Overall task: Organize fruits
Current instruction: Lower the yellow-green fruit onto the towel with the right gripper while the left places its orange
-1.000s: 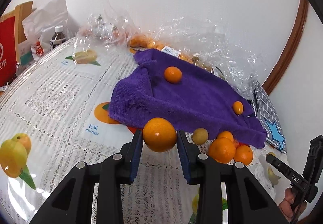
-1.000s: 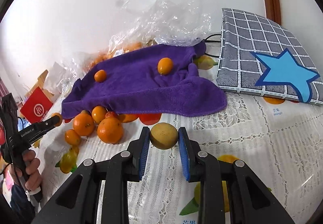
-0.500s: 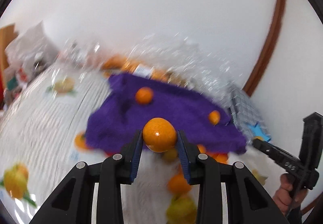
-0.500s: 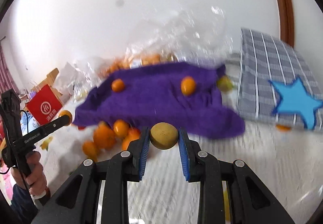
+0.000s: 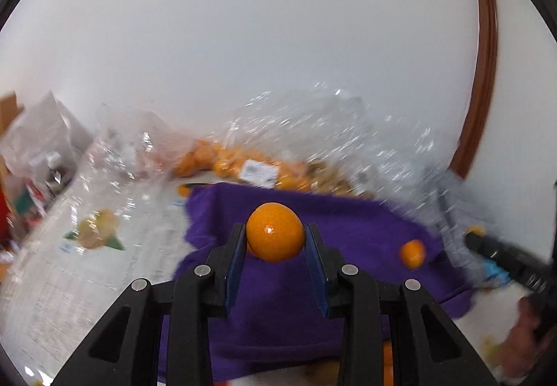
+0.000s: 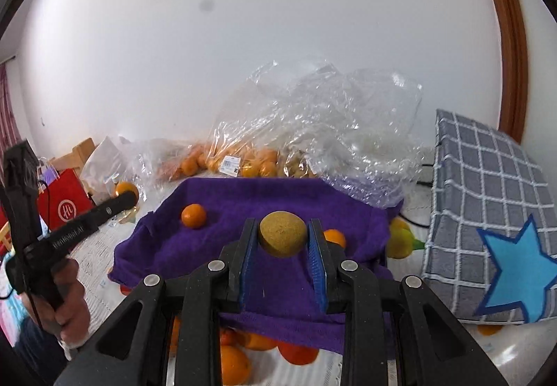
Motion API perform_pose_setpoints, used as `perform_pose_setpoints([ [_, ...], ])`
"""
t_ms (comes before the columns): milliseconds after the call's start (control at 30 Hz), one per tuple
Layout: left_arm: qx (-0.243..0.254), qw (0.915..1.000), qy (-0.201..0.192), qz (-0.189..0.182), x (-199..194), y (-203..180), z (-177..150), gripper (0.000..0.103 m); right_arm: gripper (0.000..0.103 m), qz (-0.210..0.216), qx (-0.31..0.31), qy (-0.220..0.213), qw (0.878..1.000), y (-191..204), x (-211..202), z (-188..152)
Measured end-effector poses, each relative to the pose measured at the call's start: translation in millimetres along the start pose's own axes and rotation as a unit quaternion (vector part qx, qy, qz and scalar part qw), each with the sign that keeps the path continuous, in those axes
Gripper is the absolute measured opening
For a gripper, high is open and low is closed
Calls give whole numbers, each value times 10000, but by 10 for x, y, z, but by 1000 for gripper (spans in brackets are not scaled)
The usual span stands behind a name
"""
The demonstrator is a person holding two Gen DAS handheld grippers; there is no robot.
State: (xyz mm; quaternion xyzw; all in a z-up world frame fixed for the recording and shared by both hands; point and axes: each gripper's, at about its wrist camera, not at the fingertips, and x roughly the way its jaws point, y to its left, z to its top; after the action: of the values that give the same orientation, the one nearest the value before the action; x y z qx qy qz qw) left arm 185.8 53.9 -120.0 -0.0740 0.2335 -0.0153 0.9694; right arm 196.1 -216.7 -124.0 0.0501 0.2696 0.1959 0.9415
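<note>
Left tongs [image 5: 275,237] clamped on a round glossy orange citrus fruit [image 5: 275,232], blue pads pressing its two sides at the widest part, fruit held in the air above the rumpled purple terry towel [image 5: 348,222]. Right tongs [image 6: 282,239] clamped the same way on a round dull yellow-green fruit with a rough speckled skin [image 6: 282,233], also above the towel.

Handling, judged: both fruits look light, firm-skinned but squashable, so moderate squeeze only. Orange skin is shiny and likely slippery; a grip off the widest part could let it pop out. Yellow-green one looks matte, probably better friction. Both round, so they will roll once set down; the soft towel should slow that.

Two small orange fruits [image 6: 193,216] [image 6: 335,237] lie on the towel. More loose oranges [image 6: 233,365] sit on the white lace-covered table [image 6: 104,246] at the towel's near edge. Crumpled clear plastic bags [image 6: 313,114] hold more fruit behind.
</note>
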Motion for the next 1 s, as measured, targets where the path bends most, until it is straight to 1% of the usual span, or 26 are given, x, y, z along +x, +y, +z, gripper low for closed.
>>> perform_pose_setpoints([
  [33, 20, 10000, 18, 31, 24, 24, -27, 33, 29, -23, 14, 46, 10000, -30, 60, -52],
  [167, -272, 9985, 463, 138, 208, 127, -53, 33, 29, -140, 140, 376, 9991, -130, 252, -164],
  [300, -330, 9975, 563, 280, 254, 110, -82, 33, 29, -253, 80, 446, 9987, -160, 313, -215],
  [400, -433, 9970, 618, 192, 256, 100, -104, 33, 29, -322, 20, 418, 9986, -157, 317, -234],
  [633, -526, 9943, 920, 103, 376, 122, -137, 33, 29, -448, 82, 708, 9965, -214, 449, -283],
  [767, -537, 9935, 1000, 112, 401, 133, -153, 33, 29, -480, 42, 800, 9956, -195, 488, -304],
  [1000, -852, 9883, 1264, -91, 497, 246, -175, 33, 29, -455, 100, 970, 9942, -216, 535, -331],
])
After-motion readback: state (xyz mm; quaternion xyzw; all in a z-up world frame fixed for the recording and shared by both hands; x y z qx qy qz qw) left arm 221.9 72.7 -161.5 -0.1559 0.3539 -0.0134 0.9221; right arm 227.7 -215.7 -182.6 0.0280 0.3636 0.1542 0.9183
